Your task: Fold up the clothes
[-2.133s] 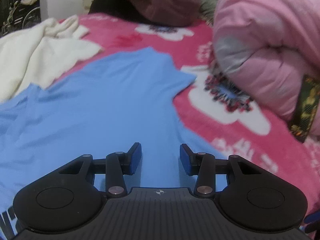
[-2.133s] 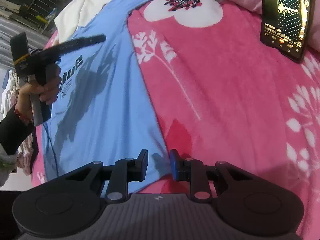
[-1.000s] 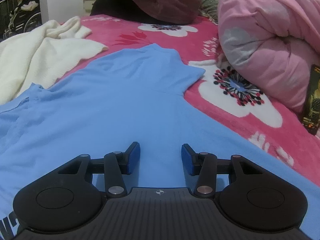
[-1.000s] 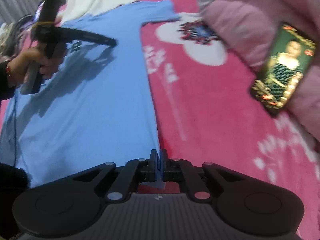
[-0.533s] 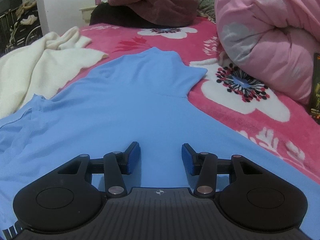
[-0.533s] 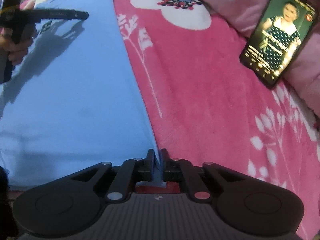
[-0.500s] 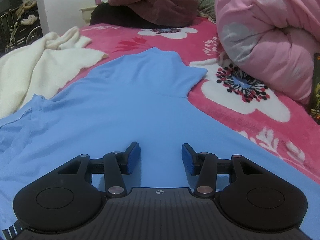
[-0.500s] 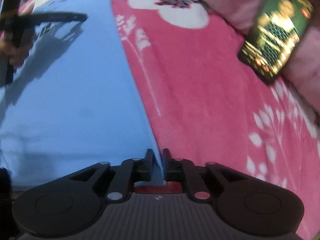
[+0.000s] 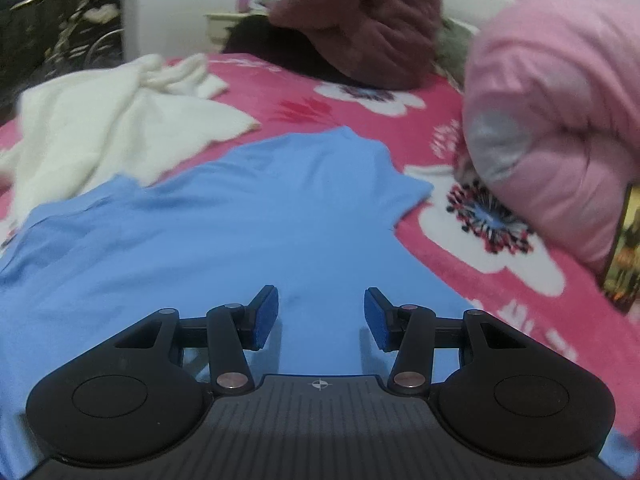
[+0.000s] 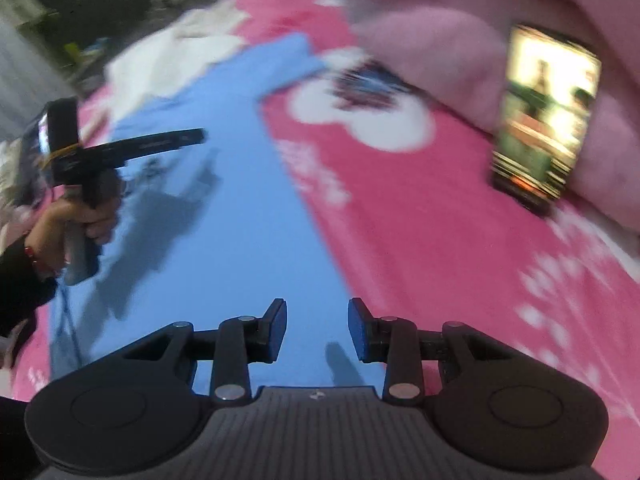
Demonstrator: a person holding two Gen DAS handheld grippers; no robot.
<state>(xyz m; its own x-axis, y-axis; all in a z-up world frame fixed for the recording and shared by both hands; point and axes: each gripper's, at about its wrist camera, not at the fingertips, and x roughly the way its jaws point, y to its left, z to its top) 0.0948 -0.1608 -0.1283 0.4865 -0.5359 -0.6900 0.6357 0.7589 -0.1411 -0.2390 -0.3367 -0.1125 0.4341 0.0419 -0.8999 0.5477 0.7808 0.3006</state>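
I have the blue T-shirt (image 9: pixel 224 232) spread flat on the bed (image 10: pixel 440 248), one sleeve pointing toward the rolled pink quilt (image 9: pixel 560 128). My left claw (image 9: pixel 320 316) hovers over the shirt's middle with its jaws released and nothing between them; my right claw (image 10: pixel 316 330) is likewise released, sitting over the shirt's long side edge where blue meets the pink blanket. I judge the shirt laid out and unfolded, and this fits either lining up a grip on that edge or a let-go after smoothing it. The shirt is thin, limp knit, lightly rippled, likely to sag if lifted. The cream garment (image 9: pixel 100 136) beyond looks thicker and fuzzy, lying crumpled. A phone (image 10: pixel 544 120) leans on the quilt, screen lit
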